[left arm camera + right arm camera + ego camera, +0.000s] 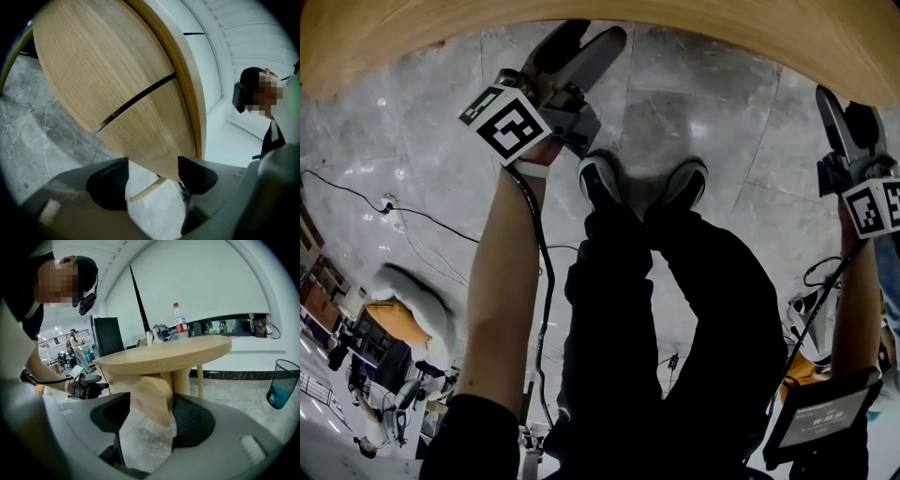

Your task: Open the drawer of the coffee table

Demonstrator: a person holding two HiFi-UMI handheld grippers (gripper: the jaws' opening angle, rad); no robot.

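Note:
The round wooden coffee table [722, 19] arcs across the top of the head view. Under its top [164, 352] hangs a wedge-shaped wooden body [145, 394]. Seen close in the left gripper view, that curved wooden face [108, 61] is split by a dark seam [136, 101], with the lower panel [150, 136] below it. My left gripper [152, 180] [592, 39] is open just before the panel's lower tip, its pads clear of the wood. My right gripper [150, 416] [846, 108] is open in the air, farther right and off the table. It looks at the left gripper [89, 383].
A water bottle [179, 322] and small items stand on the tabletop. A dark mesh bin [281, 385] stands on the grey marble floor [422, 141] at the right. The person's shoes [600, 178] are close to the table. Cables [412, 220] trail across the floor.

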